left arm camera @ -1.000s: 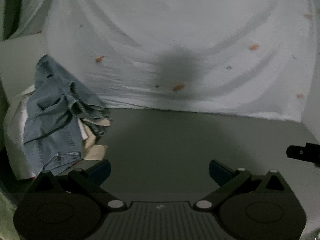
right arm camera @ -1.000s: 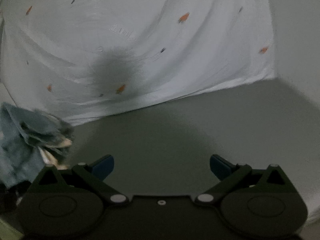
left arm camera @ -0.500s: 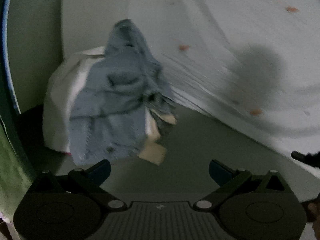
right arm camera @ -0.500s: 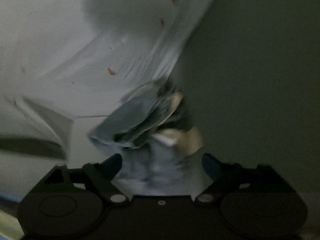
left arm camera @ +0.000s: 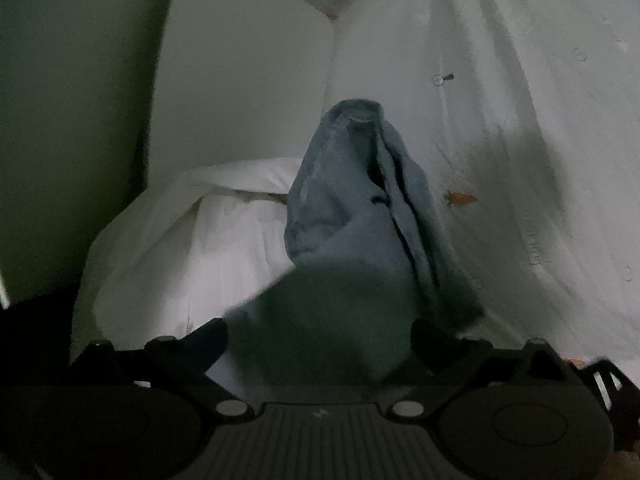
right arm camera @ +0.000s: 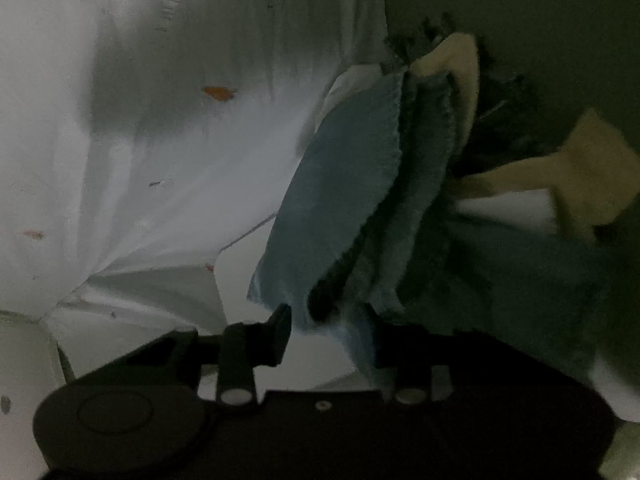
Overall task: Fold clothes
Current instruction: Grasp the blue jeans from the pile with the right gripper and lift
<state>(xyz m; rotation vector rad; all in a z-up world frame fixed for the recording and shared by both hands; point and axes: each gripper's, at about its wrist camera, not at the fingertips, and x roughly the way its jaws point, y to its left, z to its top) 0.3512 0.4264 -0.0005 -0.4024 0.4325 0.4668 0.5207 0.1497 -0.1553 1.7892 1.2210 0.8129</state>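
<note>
Fingers, left (left arm camera: 320,332): wide, closing around denim garment (left arm camera: 352,216), no contact.
Fingers, right (right arm camera: 326,330): narrowing on denim edge.
Risk: thin bite slipped, or dragged neighbouring white cloth (left arm camera: 192,248).

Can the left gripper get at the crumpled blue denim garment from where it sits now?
Probably yes. The crumpled blue denim garment sits straight ahead of the left gripper, its lower folds already between the wide, closing jaws. Nothing blocks it; the white cloth bundle lies off to the side.
</note>
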